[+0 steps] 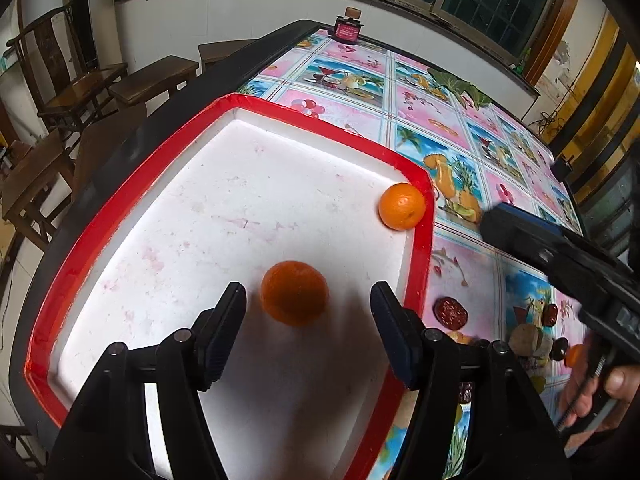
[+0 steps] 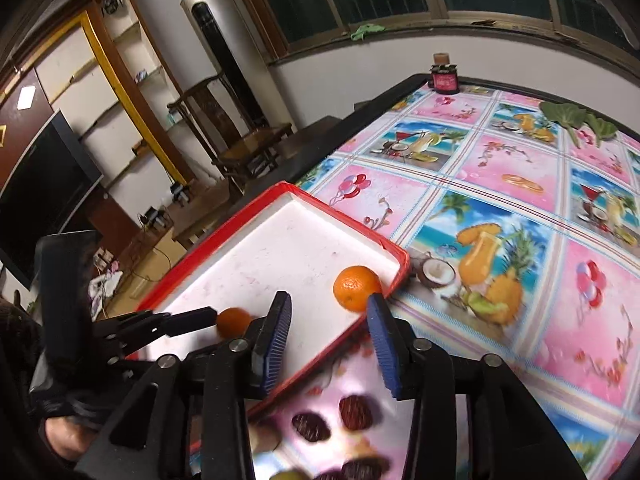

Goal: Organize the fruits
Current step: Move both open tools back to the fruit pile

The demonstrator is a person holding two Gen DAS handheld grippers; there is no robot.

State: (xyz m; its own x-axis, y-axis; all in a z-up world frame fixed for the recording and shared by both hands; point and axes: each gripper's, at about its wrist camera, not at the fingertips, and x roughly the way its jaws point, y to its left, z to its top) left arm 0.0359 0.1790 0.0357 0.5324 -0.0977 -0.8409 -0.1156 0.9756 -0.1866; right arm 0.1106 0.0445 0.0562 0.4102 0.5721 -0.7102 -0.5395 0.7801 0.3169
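the left tongs (image 1: 308, 300) stood apart over the red-rimmed tray (image 1: 420, 248), a blurred orange (image 1: 294, 293) loose between them; the second orange (image 1: 401, 206) sat in the tray's corner; the right tongs (image 2: 330, 312) gaped empty, the table (image 2: 520, 208) print below smeared.

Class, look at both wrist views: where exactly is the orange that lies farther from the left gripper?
The farther orange sits inside the red-rimmed tray, tucked into its far right corner against the rim, beyond the blurred nearer orange.

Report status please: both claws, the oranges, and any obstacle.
Left claw open, nearer orange loose between its fingers. Right claw open, empty. Far orange in tray corner. Nothing in the way.
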